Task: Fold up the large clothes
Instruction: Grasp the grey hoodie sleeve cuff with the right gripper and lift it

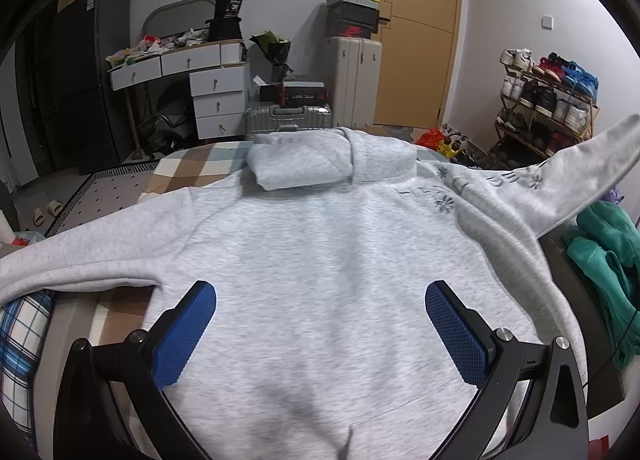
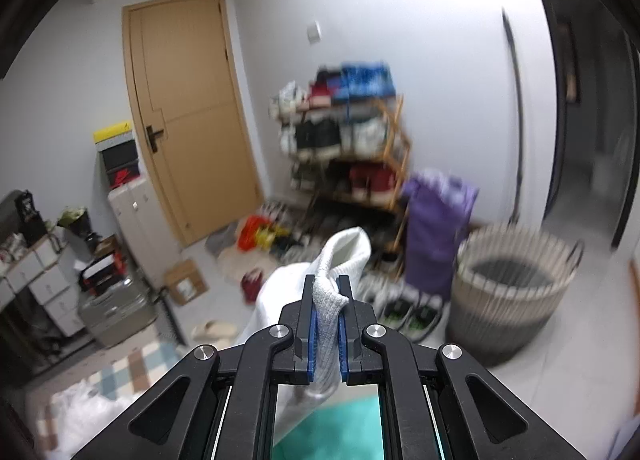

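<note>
Between blue textured fingers (image 2: 320, 324), ribbed grey sleeve cuff (image 2: 329, 292), pinched.

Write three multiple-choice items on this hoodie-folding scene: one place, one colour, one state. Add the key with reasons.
1. Where does the grey hoodie lie?
A. in the wicker basket
B. spread on the checked bed cover
C. on the shoe rack

2. What colour is the garment beside the hoodie?
A. teal green
B. red
C. black

3. What are the right tongs doing?
A. standing open
B. gripping a shoe
C. clamping the hoodie's sleeve cuff

Key: 1 B, it covers the checks. 2 A, plainly teal. 3 C, ribbed fabric is pinched between the pads.
</note>
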A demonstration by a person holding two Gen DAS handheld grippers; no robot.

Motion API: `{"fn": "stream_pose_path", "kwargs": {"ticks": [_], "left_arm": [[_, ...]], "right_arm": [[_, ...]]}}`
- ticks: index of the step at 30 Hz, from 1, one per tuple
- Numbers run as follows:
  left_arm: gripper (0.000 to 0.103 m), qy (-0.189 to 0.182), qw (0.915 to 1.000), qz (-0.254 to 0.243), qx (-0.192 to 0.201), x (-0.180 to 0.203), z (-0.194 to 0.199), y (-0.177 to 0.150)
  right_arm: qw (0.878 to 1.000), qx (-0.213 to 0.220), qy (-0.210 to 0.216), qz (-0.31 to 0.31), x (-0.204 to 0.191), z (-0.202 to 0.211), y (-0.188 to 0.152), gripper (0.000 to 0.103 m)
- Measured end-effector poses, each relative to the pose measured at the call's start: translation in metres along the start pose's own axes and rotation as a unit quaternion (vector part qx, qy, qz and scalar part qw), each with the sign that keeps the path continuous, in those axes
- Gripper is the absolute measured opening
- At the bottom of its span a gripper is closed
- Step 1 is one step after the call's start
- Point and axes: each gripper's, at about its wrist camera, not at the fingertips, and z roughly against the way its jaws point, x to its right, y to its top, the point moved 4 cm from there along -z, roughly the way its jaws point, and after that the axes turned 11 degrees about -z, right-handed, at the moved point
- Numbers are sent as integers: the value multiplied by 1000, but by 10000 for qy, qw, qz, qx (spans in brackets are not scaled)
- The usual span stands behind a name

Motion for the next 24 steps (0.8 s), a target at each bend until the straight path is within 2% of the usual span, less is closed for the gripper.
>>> {"fn": "stream_pose_path", "kwargs": {"ticks": [2, 5, 9, 12, 15, 17, 20, 21, 22, 24], "left_arm": [[102, 79, 10000, -1, 41, -8, 3, -2], [102, 193, 9998, 28, 102, -22, 7, -3], [102, 331, 9990, 228, 200, -45, 13, -3], [102, 430, 9974, 489, 301, -67, 20, -3], [102, 638, 9940, 779, 418, -92, 28, -5], [102, 736, 9921, 898, 480, -102, 32, -7], [102, 943, 9868, 1171, 603, -126, 40, -10], [102, 1021, 9843, 1284, 650, -134, 43, -12], [102, 1133, 9810, 1411, 694, -143, 46, -14], [102, 1375, 9742, 1620, 757, -154, 49, -16]], "right_arm": [[9998, 126, 94, 138, -20, 6, 5, 8], [9977, 145, 542, 386, -65, 20, -1, 8], [9876, 61, 1367, 767, -132, 46, -35, 8], [9719, -149, 2106, 1039, -189, 69, -78, 8], [9483, -506, 2841, 1318, -248, 96, -136, 8], [9281, -899, 3370, 1303, -281, 111, -178, 8], [8876, -1663, 4108, 1251, -331, 127, -251, 8], [8778, -1858, 4236, 1247, -336, 127, -266, 8], [8618, -2170, 4426, 1200, -353, 129, -301, 8], [8372, -2633, 4663, 1108, -369, 132, -350, 8]]}}
